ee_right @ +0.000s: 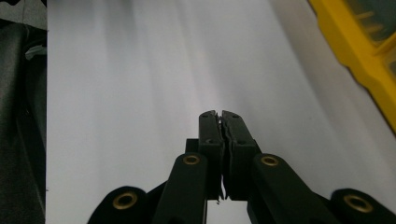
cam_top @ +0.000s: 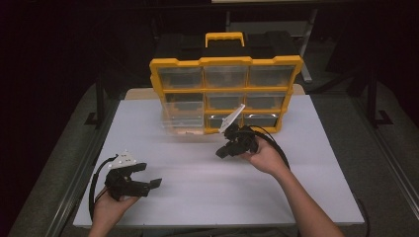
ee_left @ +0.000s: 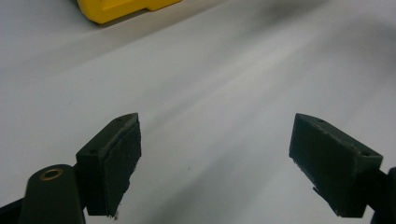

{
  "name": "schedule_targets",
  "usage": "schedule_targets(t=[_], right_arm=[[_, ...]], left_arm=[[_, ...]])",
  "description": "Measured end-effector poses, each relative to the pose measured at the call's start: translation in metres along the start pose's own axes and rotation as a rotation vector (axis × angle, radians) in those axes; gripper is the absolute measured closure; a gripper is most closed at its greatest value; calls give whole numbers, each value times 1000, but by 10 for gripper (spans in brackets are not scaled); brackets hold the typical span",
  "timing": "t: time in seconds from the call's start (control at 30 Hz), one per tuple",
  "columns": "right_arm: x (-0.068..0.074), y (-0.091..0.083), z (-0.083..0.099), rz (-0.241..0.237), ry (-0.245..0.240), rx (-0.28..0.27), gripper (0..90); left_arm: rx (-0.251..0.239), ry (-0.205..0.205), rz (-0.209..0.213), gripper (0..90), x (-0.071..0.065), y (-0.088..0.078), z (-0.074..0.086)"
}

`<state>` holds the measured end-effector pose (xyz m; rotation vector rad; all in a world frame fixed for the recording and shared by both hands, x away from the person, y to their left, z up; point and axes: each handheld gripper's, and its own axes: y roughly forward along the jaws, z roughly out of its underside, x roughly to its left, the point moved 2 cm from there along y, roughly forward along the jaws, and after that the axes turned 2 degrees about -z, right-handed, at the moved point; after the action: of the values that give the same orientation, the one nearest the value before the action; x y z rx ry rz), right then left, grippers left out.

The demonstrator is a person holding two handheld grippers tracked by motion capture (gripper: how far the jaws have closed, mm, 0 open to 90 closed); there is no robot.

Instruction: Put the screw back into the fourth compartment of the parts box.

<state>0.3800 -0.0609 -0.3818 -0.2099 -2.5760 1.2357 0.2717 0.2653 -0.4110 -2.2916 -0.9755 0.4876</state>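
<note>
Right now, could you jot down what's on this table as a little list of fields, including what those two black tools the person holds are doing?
Surface: white rectangular table
Main item: yellow and black plastic organiser case with clear drawers, standing upright at the far side, handle on top
Drawers: one clear drawer at the lower left sticks out of the case
Left tool: jaws wide apart, nothing between them, held near the table's near left part
Right tool: jaws pressed together, nothing gripped, held just in front of the case
Contact: neither tool touches the case
</note>
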Motion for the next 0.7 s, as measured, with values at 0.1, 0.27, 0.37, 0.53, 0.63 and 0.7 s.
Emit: schedule_targets(t=[0.1, 0.27, 0.37, 0.53, 0.63, 0.7], right_arm=[[-1, -9, -4, 13, 0, -3, 864], [-4, -24, -13, 26, 9, -20, 864], [-6, -34, -18, 43, -2, -26, 864], [-8, -51, -28, 65, -5, -35, 864], [-10, -59, -34, 70, -1, -39, 863], [-11, -66, -38, 72, 1, -46, 864]], left_arm=[[4, -1, 1, 165, 0, 0, 0], [1, -1, 0, 165, 0, 0, 0], [0, -4, -1, 165, 0, 0, 0], [-1, -4, 0, 165, 0, 0, 0], [-2, -11, 1, 165, -1, 0, 0], [8, -4, -1, 165, 0, -1, 0]])
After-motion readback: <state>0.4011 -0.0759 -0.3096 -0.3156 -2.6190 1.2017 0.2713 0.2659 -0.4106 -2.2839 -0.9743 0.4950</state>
